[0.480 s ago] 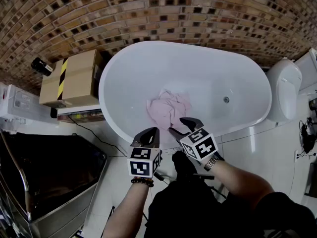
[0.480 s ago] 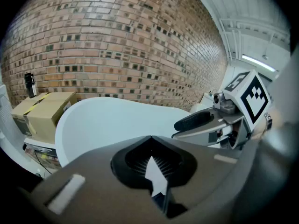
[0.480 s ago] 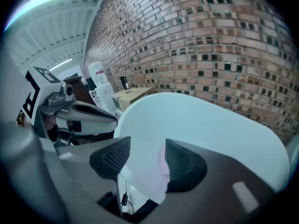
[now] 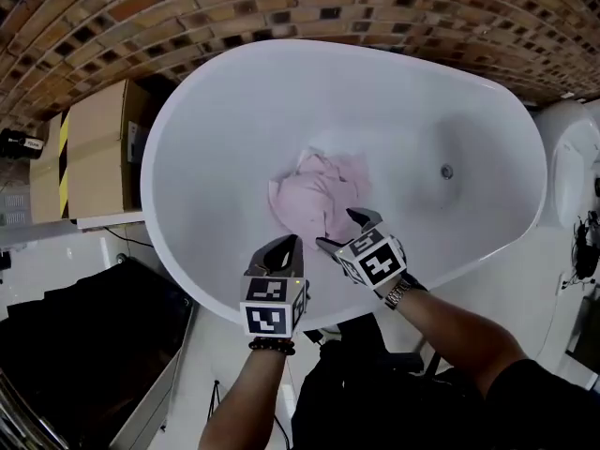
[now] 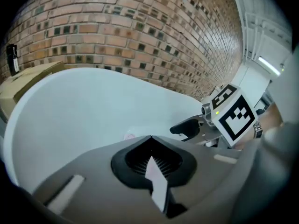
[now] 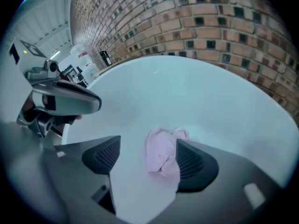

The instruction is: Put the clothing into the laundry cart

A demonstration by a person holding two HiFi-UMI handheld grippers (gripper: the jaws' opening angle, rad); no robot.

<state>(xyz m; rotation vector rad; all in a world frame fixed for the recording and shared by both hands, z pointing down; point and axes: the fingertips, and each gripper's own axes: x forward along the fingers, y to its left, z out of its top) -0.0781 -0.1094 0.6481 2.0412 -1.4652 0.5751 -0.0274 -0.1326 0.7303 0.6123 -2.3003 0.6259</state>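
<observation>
A crumpled pink garment lies on the floor of the white bathtub. My right gripper hovers over the tub's near side, open, its jaws just short of the garment's near edge. In the right gripper view the pink garment shows in the gap between the two dark pads, below and beyond them, untouched. My left gripper is shut and empty above the near rim, left of the right one. In the left gripper view only a pink sliver peeks over its closed jaws.
A dark laundry cart sits on the floor at lower left. A cardboard box stands left of the tub against the brick wall. A white toilet is at the right. The tub's drain lies right of the garment.
Both grippers have moved forward past the tub's near rim, and the right one now sits close to the pink garment. The tub fills more of the head view.
</observation>
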